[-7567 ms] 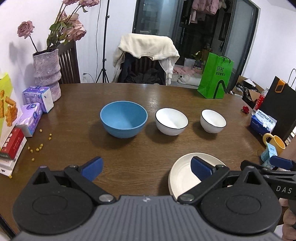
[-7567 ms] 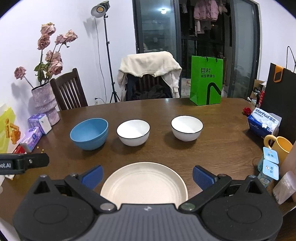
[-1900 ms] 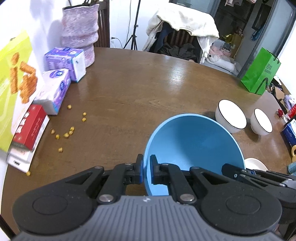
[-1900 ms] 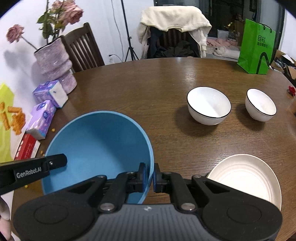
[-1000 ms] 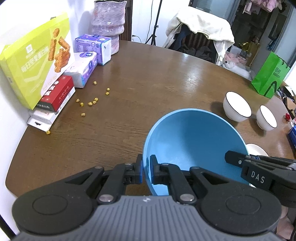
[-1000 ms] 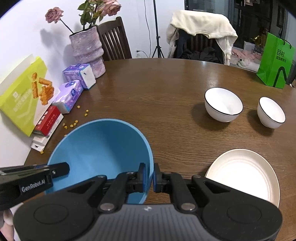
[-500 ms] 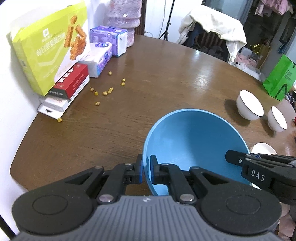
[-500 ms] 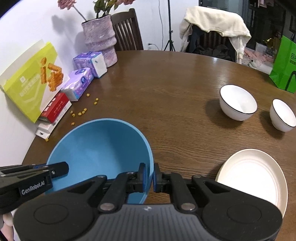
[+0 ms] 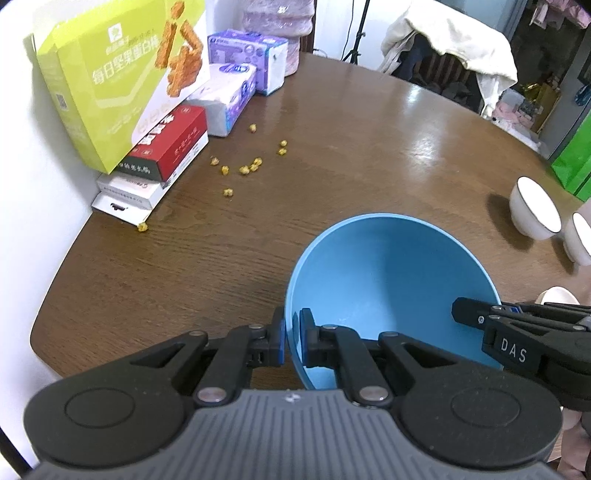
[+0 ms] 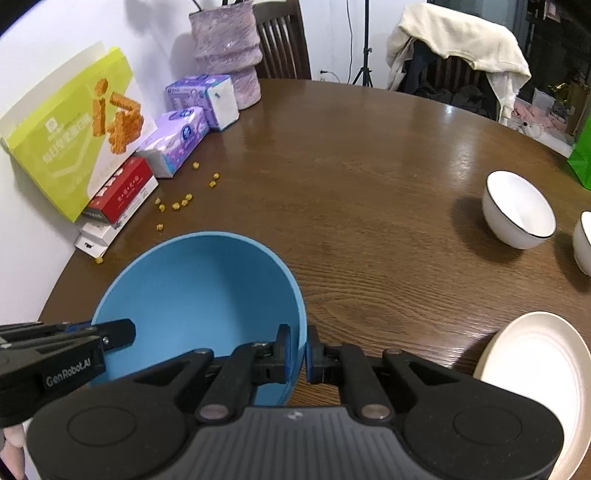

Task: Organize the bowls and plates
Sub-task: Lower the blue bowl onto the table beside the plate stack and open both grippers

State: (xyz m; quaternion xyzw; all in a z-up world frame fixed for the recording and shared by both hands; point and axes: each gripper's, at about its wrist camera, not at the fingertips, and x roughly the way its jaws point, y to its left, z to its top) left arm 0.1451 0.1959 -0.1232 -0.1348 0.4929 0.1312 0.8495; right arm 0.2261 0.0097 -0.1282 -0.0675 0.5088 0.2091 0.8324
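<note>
Both grippers hold one large blue bowl [image 9: 391, 280] above the near left part of the round wooden table [image 9: 332, 155]. My left gripper [image 9: 292, 332] is shut on the bowl's left rim. My right gripper [image 10: 298, 350] is shut on the right rim of the blue bowl [image 10: 199, 291]. The other gripper's black body shows across the bowl in each view. Two white bowls with dark rims [image 10: 519, 208] [image 10: 583, 243] stand at the right. A cream plate [image 10: 535, 365] lies at the near right.
Along the left wall stand a yellow-green snack box [image 10: 70, 147], a red box [image 10: 122, 188], purple tissue packs [image 10: 181, 138] and a pink vase [image 10: 227, 48]. Yellow crumbs [image 10: 177, 205] are scattered near them. A chair with a cream cloth [image 10: 458, 33] stands behind the table.
Both grippers have carried the blue bowl left and lower, toward the table's near left edge. The snack boxes look closer now; the white bowls have slid toward the right edge.
</note>
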